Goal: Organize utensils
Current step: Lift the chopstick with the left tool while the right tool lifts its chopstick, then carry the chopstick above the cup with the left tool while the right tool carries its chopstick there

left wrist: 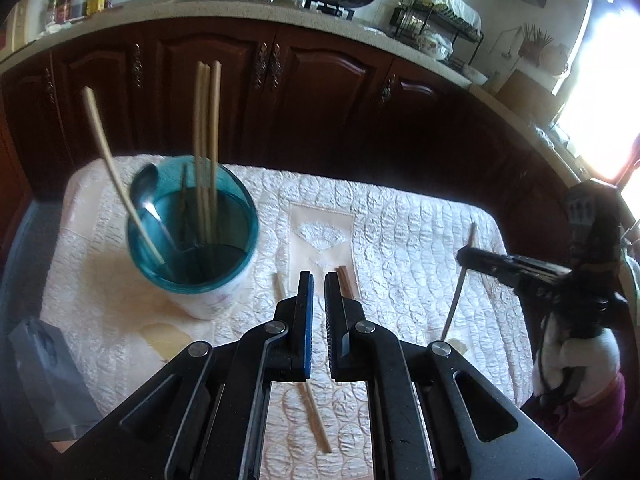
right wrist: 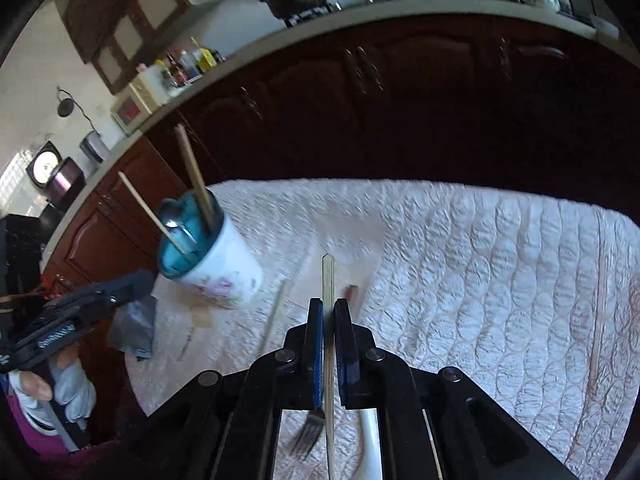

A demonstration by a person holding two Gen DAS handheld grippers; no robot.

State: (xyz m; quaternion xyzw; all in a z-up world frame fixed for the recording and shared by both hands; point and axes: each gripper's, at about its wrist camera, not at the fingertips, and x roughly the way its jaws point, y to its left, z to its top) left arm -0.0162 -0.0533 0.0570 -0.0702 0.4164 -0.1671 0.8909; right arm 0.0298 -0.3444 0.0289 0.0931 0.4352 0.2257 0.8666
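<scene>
Your right gripper (right wrist: 328,316) is squeezing a chopstick (right wrist: 328,280) and tipping downward. Your left gripper (left wrist: 319,284) is closed on nothing (near the cup (left wrist: 192,236)). Only the right view is showing a fork (right wrist: 308,434).

Each gripper is black, with two flat fingers faced in blue ribbed pads and linked arms pinned by round silver rivets: the left gripper (left wrist: 318,292) and the right gripper (right wrist: 329,320) look alike. The hand behind the left gripper wears a white glove (right wrist: 76,394) and a magenta sleeve (right wrist: 36,440).
</scene>
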